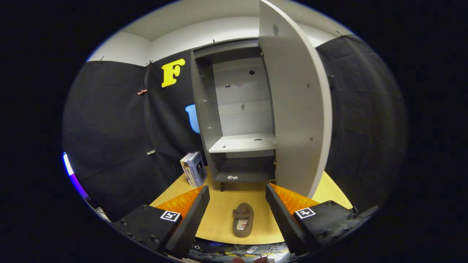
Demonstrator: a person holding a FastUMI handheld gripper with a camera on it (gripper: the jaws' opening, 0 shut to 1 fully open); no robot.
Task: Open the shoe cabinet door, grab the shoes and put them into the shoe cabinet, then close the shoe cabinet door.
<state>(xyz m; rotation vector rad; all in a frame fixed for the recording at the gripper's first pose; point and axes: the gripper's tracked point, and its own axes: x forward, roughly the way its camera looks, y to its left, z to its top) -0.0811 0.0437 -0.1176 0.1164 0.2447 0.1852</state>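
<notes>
Shoe [243, 219] between spread tongs [237, 197], cabinet door [298, 109] open

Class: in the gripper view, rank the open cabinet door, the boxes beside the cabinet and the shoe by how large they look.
1. Cabinet door, by far.
2 and 3. Boxes and shoe look alike; the shoe lies nearer, between the open gripper's fingers, so unranked.
</notes>
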